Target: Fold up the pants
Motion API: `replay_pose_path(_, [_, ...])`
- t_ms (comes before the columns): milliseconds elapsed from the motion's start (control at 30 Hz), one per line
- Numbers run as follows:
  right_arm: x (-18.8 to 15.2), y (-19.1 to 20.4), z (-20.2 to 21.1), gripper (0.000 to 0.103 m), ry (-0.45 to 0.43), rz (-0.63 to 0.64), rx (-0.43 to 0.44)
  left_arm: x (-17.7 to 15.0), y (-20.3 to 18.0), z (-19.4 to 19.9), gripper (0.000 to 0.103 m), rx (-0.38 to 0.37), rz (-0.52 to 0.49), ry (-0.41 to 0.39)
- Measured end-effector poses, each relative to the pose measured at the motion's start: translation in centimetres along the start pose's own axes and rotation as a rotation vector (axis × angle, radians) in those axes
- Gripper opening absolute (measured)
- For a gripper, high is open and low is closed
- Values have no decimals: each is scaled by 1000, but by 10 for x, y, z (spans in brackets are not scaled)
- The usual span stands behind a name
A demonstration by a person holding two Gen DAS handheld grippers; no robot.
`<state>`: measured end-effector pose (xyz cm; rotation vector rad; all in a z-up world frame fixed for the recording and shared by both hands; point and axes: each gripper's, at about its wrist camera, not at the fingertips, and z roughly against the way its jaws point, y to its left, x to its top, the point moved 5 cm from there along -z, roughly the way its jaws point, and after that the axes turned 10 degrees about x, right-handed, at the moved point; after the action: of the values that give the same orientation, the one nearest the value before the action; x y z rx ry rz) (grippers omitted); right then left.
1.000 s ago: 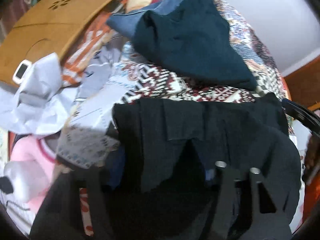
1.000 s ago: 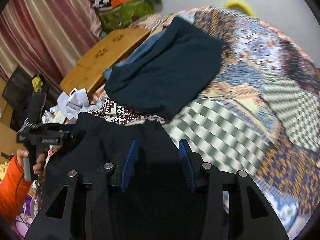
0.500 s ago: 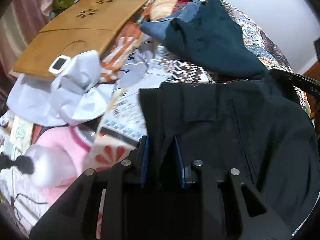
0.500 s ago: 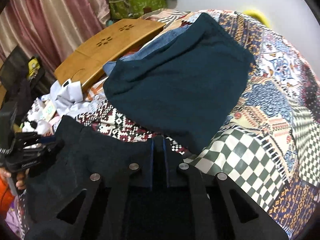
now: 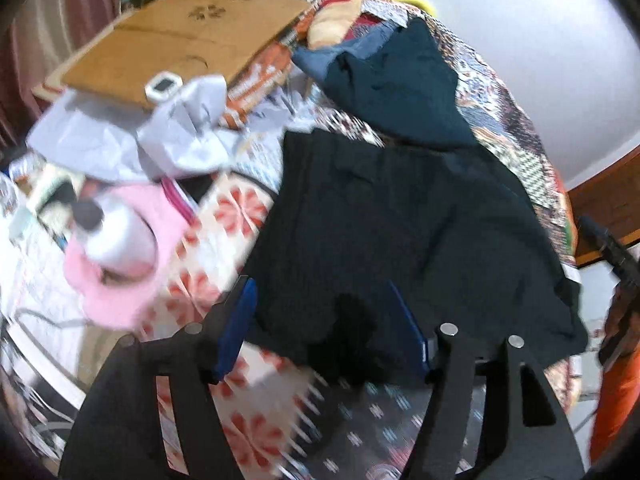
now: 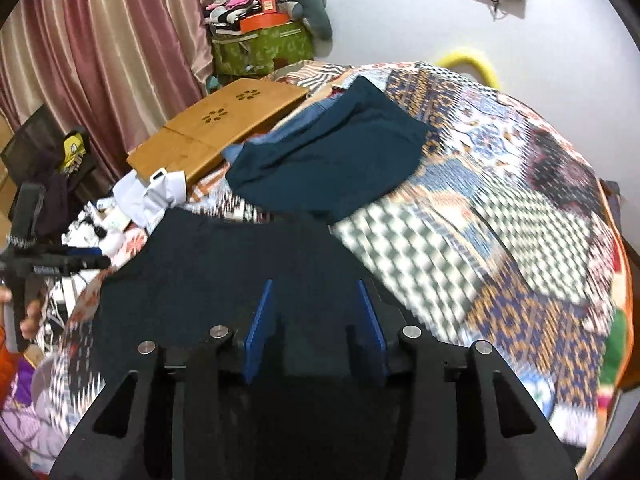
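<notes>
1. Left tongs (image 5: 324,320): blue-padded jaws spread wide, holding nothing; half a second ago they were closed on the near edge of the pants. Near hem lies between the pads, not pinched.
2. Right tongs (image 6: 316,320): likewise wide apart and empty; half a second ago the pads were pressed together on the cloth.
3. Black cloth pants (image 5: 400,232): lying flat on the patchwork bedspread (image 6: 500,208), a squat folded slab. Both tongs have let go together, so I judge that a fold has just been laid down and released.
4. Orientation: from the left wrist view the slab's longer side runs away from the tongs toward the far garments, far edge straight and almost touching the dark teal folded garment (image 6: 332,164). Which end is the waistband cannot be told; motion blur hides detail.
5. Neighbours: crumpled white cloth (image 5: 160,140) and pink plush item (image 5: 132,256) left of the pants, apart from them; wooden lap desk (image 6: 216,128) beyond.
6. Standing of task: fold seemingly set; another halving or smoothing may remain.
</notes>
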<state>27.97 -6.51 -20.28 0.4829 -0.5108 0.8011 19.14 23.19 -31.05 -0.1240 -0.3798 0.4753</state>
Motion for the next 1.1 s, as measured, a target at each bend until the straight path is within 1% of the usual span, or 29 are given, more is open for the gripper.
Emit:
replay_pose_path(100, [-27, 3, 15, 40, 6, 8, -31, -17, -9, 3, 67, -100, 43, 50])
replay_pose_path(200, [-54, 2, 23, 41, 8, -31, -28, -25, -16, -1, 67, -166, 85, 89])
replay_pose_path(267, [-69, 2, 24, 41, 14, -53, -34, -27, -19, -6, 67, -189, 120, 115])
replay_pose_path(367, [-88, -2, 23, 41, 28, -76, -48, -25, -21, -14, 67, -203, 157, 131])
replay_pose_path(400, [-92, -4, 23, 41, 30, -82, -54, -23, -22, -21, 67, -216, 179, 150])
replay_pose_path(467, [-104, -7, 28, 41, 22, -95, -61, -22, -21, -29, 67, -223, 214, 165])
replay_pose_path(500, [-106, -11, 31, 41, 12, -112, -56, -19, -21, -33, 66, -210, 226, 161])
replay_pose_path(533, [-107, -15, 35, 41, 5, -131, -54, -17, -21, -35, 54, -195, 228, 153])
replay_pose_path(567, [-110, -19, 37, 41, -1, -143, -55, -14, -22, -36, 46, -171, 220, 144])
replay_pose_path(600, [-112, -25, 40, 41, -10, -161, -59, -12, -24, -36, 33, -122, 190, 124])
replay_pose_path(633, [-114, -30, 42, 41, -13, -173, -70, -10, -25, -33, 24, -91, 166, 102])
replay_pose_path(667, [-117, -32, 43, 41, -13, -181, -78, -8, -29, -27, 19, -43, 130, 65])
replay_pose_path(700, [-120, -36, 44, 41, -15, -193, -84, -6, -32, -21, 11, -1, 95, 31])
replay_pose_path(800, [-130, -46, 45, 41, -5, -244, -81, 2, -38, 5, 11, 50, 29, -79])
replay_pose_path(900, [-139, -51, 47, 41, -14, -274, -78, 7, -37, 39, 10, 56, -7, -170])
replay_pose_path(967, [-141, -52, 48, 41, -16, -286, -77, 7, -34, 50, 11, 51, -20, -191])
replay_pose_path(1033, [-142, -52, 48, 41, -15, -289, -79, 5, -31, 51, 11, 39, -25, -182])
replay_pose_path(1100, [-142, -52, 48, 41, -12, -289, -82, -1, -28, 40, 11, 55, -43, -156])
